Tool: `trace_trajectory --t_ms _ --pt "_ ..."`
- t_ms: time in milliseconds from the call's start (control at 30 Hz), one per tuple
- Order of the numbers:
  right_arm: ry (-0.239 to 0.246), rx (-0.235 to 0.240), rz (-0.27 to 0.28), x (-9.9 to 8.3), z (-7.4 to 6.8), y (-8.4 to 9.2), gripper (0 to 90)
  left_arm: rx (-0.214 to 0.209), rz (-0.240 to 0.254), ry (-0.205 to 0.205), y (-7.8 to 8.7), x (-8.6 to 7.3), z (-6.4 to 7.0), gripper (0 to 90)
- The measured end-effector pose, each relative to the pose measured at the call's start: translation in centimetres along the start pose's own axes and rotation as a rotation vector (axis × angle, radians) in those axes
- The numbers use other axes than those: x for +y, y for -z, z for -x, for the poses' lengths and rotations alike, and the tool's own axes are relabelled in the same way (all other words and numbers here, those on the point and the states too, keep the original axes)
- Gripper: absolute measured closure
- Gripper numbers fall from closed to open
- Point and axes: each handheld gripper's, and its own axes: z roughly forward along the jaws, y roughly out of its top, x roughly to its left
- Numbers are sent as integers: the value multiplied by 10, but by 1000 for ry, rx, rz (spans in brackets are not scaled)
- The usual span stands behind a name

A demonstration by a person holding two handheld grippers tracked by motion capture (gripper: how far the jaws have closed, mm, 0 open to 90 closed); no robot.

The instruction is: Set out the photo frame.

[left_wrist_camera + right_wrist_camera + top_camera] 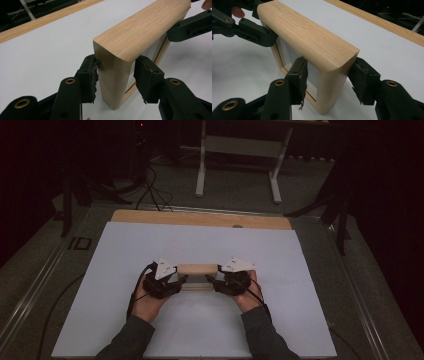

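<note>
A light wooden picture frame stands upright on its long edge on the white sheet, mid-table. My left gripper sits at its left end, jaws either side of the end post. The left pad brushes the wood, while the other pad stands just off it. My right gripper is at the right end, its pads pressed on both faces of that post. The frame's top rail runs away toward the other gripper.
The white sheet covers a wooden tabletop whose bare strip shows along the far edge. Beyond it are a white desk frame, dark stands and cables on the floor. Open sheet lies on all sides of the frame.
</note>
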Motion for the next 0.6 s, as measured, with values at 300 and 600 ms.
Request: trace_trajectory --t_ms 300,600 --pt "-6 -21 5 4 -4 -10 496 11 12 8 -2 -3 -11 528" --pt "-26 -25 16 4 -2 -12 497 -2 31 9 -5 -4 -15 527"
